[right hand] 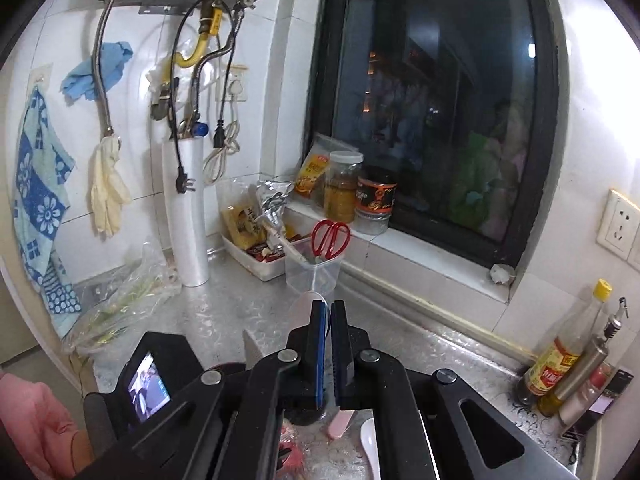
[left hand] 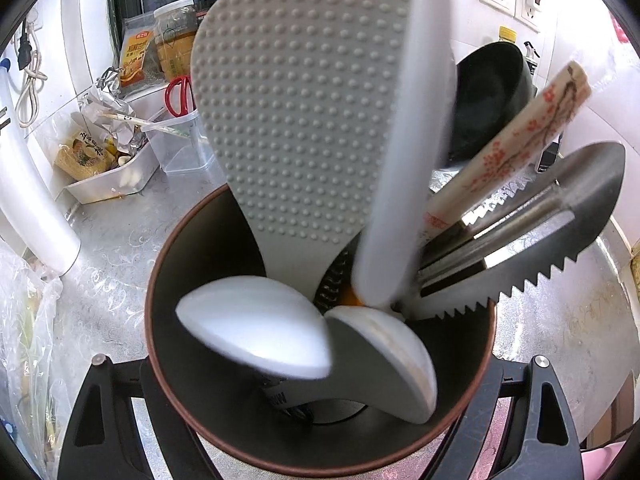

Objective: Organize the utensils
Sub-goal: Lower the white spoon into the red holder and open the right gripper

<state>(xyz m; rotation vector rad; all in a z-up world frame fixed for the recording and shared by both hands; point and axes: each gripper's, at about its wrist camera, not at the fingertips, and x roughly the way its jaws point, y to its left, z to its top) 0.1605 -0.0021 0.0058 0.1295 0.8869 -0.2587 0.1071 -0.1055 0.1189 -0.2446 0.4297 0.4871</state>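
A round utensil holder (left hand: 160,272) with a brown rim sits between the fingers (left hand: 96,364) of my left gripper (left hand: 318,360), which is shut on its sides. In it stand a grey dimpled rice paddle (left hand: 296,112), blossom-printed chopsticks (left hand: 520,140) and a serrated metal tool (left hand: 560,240). A blurred white long-handled spoon (left hand: 404,160) reaches in from above, and a second white spoon bowl (left hand: 404,356) lies low inside. My right gripper (right hand: 326,312) is shut on a thin whitish handle end (right hand: 306,306) above the steel counter.
A clear tub with red scissors (right hand: 330,236), a white tray of packets (right hand: 256,264) and a film roll (right hand: 188,216) stand at the back wall. Bottles (right hand: 560,360) stand right, a black pan (left hand: 492,96) behind the holder. A pink item (right hand: 340,424) and white spoon (right hand: 370,440) lie below my right gripper.
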